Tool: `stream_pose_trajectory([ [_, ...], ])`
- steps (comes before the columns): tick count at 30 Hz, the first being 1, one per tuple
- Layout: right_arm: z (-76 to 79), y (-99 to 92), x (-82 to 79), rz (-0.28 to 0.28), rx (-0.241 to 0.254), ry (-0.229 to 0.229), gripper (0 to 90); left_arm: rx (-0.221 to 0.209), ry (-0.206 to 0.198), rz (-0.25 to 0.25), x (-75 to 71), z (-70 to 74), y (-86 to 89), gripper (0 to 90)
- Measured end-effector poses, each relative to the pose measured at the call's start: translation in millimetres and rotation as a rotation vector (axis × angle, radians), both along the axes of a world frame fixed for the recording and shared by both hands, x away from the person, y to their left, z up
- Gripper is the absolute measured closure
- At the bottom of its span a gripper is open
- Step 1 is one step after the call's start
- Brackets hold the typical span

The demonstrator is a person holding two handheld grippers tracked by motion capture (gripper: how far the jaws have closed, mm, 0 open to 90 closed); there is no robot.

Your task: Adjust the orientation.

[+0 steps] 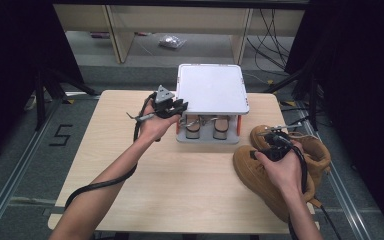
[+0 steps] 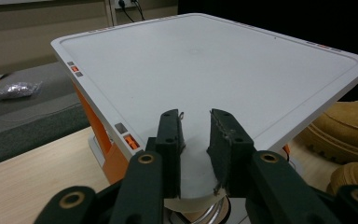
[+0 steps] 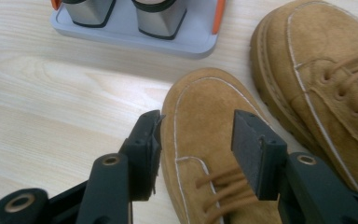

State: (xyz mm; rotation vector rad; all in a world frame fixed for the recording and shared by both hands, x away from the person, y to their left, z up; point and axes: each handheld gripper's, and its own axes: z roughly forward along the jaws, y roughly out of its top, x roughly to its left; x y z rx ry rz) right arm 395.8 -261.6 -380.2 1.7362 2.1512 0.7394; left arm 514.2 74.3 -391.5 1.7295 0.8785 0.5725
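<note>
The nearer tan suede boot [image 3: 205,140] looks soft in the upper and stiff in the thick lugged sole — moderately heavy, I judge, and not fragile, though the nap would let smooth pads slide. The best hold is probably across the laced throat or the collar rim, where the leather can be pinched; the rounded toe would squash and slip. It is honey-coloured with pale stitching round the toe cap and matching laces, and it lies at the table's [image 1: 180,190] right near edge, toe towards the shoe rack [image 1: 212,90], its twin boot [image 3: 326,70] just beside it (to its right in the right gripper view).

The right gripper [image 3: 198,154] hangs over the laces with its jaws apart, one either side of the boot's upper, the pads not pressing — nothing is gripped yet.

The left gripper [image 2: 199,154] sits at the rack's near-left corner, jaws partly open astride the edge of the white top shelf [image 2: 214,70]; whether the pads bear on it I cannot tell. Below, on the grey base tray [image 3: 135,39], stand two shoe holders [image 3: 121,11].
</note>
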Motion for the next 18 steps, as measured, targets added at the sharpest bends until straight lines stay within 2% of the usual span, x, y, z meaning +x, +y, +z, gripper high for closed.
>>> stream_pose_trajectory([
  [2, 1.9, 2.0, -2.7, -0.027, 0.024, 0.016, 53.1, -0.004, 0.004, -0.003, -0.2, 0.0, -0.4, 77.0],
  [3, 1.4, -0.2, -2.3, -0.007, 0.022, 0.005, 53.0, -0.001, 0.006, -0.001, -0.1, 0.1, -0.1, 78.5],
  [6, 3.1, -2.5, -3.7, -0.001, -0.004, 0.006, 52.8, -0.006, 0.007, 0.009, 0.5, -0.6, 0.9, 85.3],
  [8, 4.2, -2.1, -5.3, -0.004, 0.008, 0.010, 52.7, -0.009, 0.011, 0.017, 0.5, -0.5, 1.3, 89.1],
  [10, 4.3, -2.1, -6.0, -0.002, 0.001, 0.008, 52.7, -0.005, 0.017, 0.018, 0.5, 0.5, 1.0, 89.7],
  [11, 5.1, -2.7, -6.0, 0.014, 0.014, 0.009, 52.8, -0.002, 0.016, 0.019, 0.5, 0.7, 0.6, 89.8],
  [14, 9.3, -2.7, -8.5, 0.007, 0.011, 0.008, 52.8, 0.013, 0.006, 0.022, -0.3, 0.7, -0.5, 89.9],
  [18, 14.5, -4.2, -10.8, -0.003, 0.010, 0.006, 52.8, 0.006, 0.010, 0.020, -0.1, 0.4, 0.1, 89.9],
])
